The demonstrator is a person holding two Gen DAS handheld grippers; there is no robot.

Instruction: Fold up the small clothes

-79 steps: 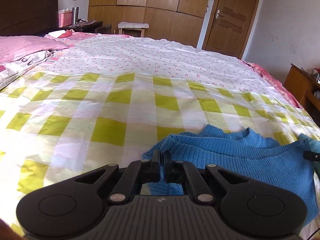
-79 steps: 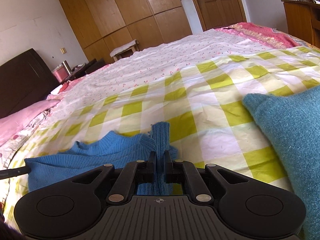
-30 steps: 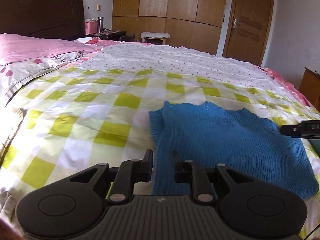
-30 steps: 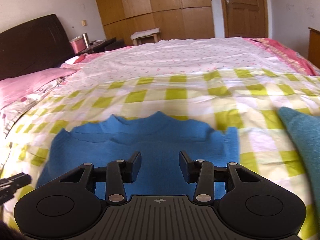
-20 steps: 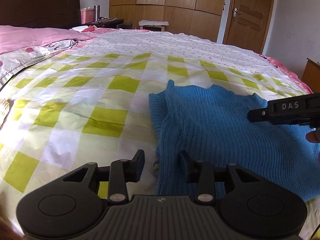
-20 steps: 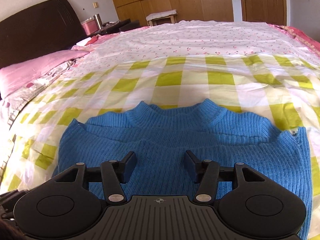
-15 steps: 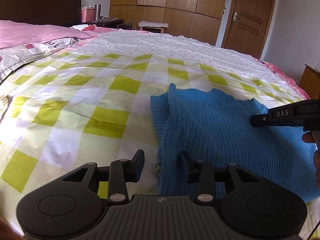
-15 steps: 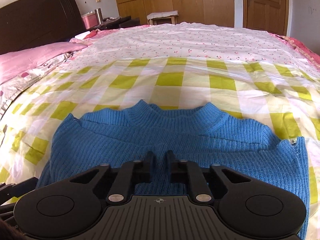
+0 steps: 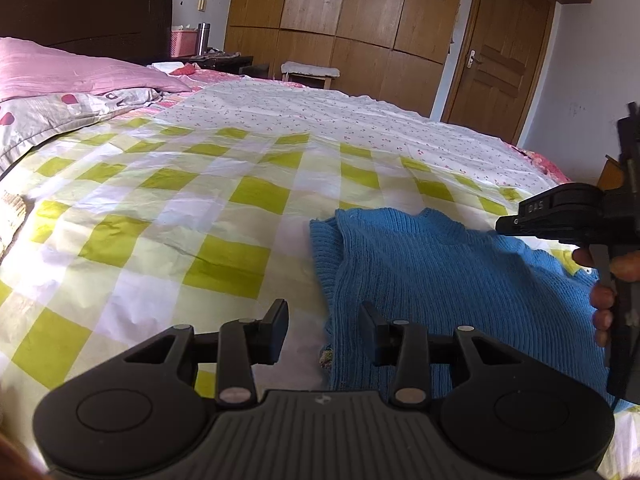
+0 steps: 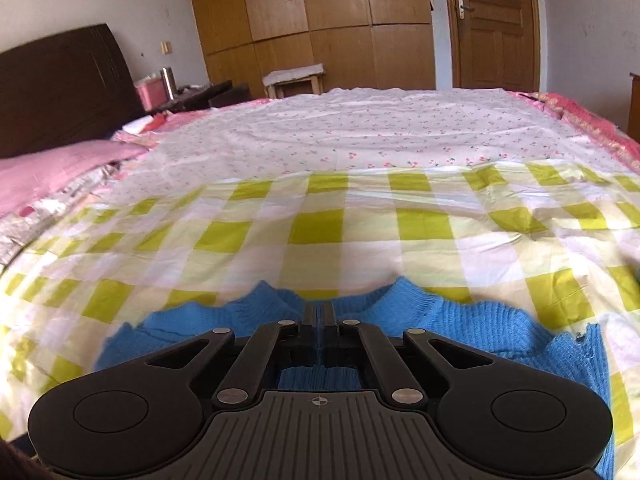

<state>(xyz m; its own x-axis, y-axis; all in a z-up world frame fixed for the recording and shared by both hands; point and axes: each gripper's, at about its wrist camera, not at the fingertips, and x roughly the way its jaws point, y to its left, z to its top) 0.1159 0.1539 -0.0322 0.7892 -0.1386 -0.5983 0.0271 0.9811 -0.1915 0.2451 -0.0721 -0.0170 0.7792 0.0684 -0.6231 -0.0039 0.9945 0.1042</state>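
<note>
Bed [image 9: 248, 200] w/ checked sheet is carrying the blue sweater [image 9: 440, 280], lying flat near you, sleeve already tucked in at its left edge; body fold's not done yet. Your right tongs [image 10: 319, 316] are pinching its collar; left tongs [image 9: 325, 328] are hanging apart, holding nothing, over sweater's left edge

You were working in a home bedroom. A wide bed [image 9: 224, 184] filled the view, spread with a yellow-checked sheet [image 10: 320, 232] and a floral one [image 10: 380, 140], pink pillows [image 9: 60, 72] against a dark headboard [image 9: 88, 4]. Behind it stood a wooden wardrobe wall [image 9: 340, 20], a panelled door [image 9: 500, 60], a small stool [image 10: 294, 76] and a cluttered bedside table [image 9: 216, 58].
</note>
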